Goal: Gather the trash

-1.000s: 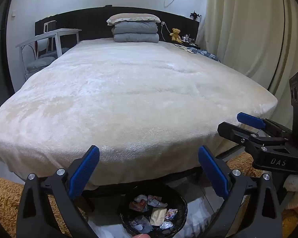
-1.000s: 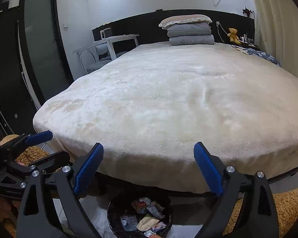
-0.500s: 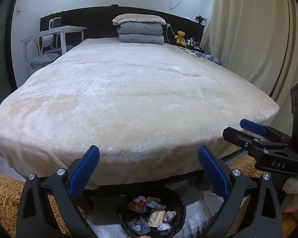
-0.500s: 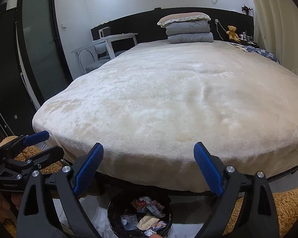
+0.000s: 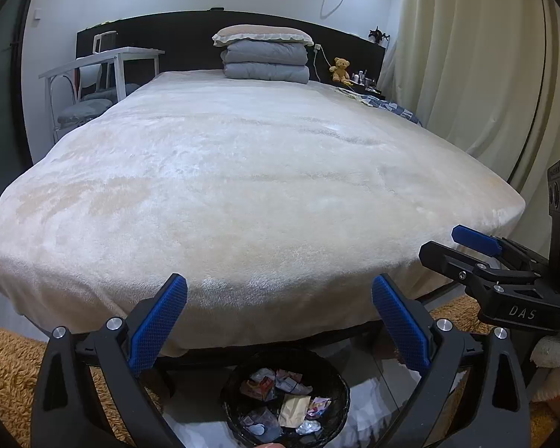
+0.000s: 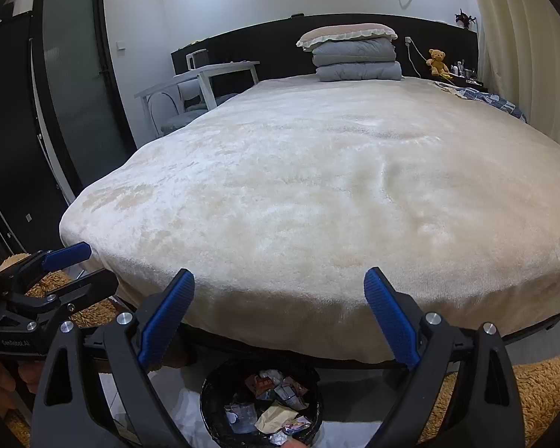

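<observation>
Trash [image 5: 280, 399], crumpled wrappers and paper, lies inside a black bin [image 5: 239, 380] on the floor at the foot of the bed [image 5: 242, 186]. The left gripper [image 5: 278, 326] and right gripper [image 6: 280, 317] hover above the bin, jaws wide apart and empty. No litter shows on the bed cover; collection appears complete or nearly so. Any next move calls for finding remaining scraps.

Right tool [image 6: 278, 310] gapes empty above the trash-filled bin [image 6: 261, 408].
</observation>
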`<state>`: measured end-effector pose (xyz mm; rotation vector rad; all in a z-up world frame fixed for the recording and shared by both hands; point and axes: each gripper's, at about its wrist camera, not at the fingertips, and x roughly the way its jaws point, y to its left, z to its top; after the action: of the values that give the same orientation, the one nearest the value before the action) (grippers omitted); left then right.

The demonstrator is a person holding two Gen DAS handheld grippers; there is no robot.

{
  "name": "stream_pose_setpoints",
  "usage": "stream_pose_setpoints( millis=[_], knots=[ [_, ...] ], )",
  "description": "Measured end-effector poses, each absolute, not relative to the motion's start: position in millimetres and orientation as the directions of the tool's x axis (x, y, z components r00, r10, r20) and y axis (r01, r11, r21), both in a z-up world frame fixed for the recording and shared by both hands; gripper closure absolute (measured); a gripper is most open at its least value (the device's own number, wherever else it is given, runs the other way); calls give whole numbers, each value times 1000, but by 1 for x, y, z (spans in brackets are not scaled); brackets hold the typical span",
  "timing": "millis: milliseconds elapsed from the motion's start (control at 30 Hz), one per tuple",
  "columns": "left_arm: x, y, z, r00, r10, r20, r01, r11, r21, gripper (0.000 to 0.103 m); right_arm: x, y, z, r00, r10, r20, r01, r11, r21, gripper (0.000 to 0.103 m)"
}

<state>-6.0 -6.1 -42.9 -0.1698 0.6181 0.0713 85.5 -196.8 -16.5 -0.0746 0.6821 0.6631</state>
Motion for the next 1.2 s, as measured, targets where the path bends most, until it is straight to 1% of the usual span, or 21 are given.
stream_pose_setpoints(
  millis=[1200],
  knots=[
    [-7,-5,-43,814,19,-581,-118,984,-134,7,86,-199,-20,584,534,-611,-584,800,141,12]
  ],
)
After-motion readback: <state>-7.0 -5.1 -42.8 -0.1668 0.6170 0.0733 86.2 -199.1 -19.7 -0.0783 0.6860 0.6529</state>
